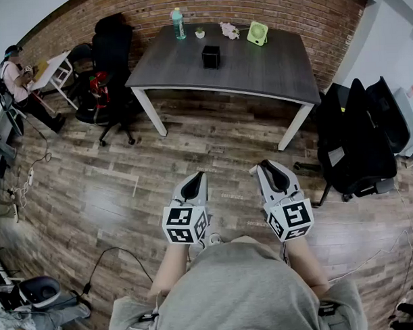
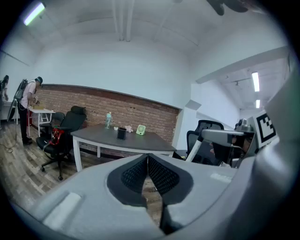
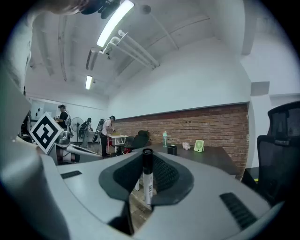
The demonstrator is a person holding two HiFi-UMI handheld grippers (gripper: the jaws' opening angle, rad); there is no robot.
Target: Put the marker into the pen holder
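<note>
Clamping marker (image 3: 147,180), lower end perhaps hidden.

— What's the room like?
— Wood-plank floor (image 1: 126,177), a red brick wall (image 1: 269,10) at the far end, white walls elsewhere.
— Furniture?
— A dark grey surface (image 1: 257,74) on white legs near the brick. A black office chair (image 1: 111,49) left of it, more black chairs (image 1: 361,132) right, and a small white table (image 1: 54,68) far left. Tube lights (image 3: 115,21) overhead.
</note>
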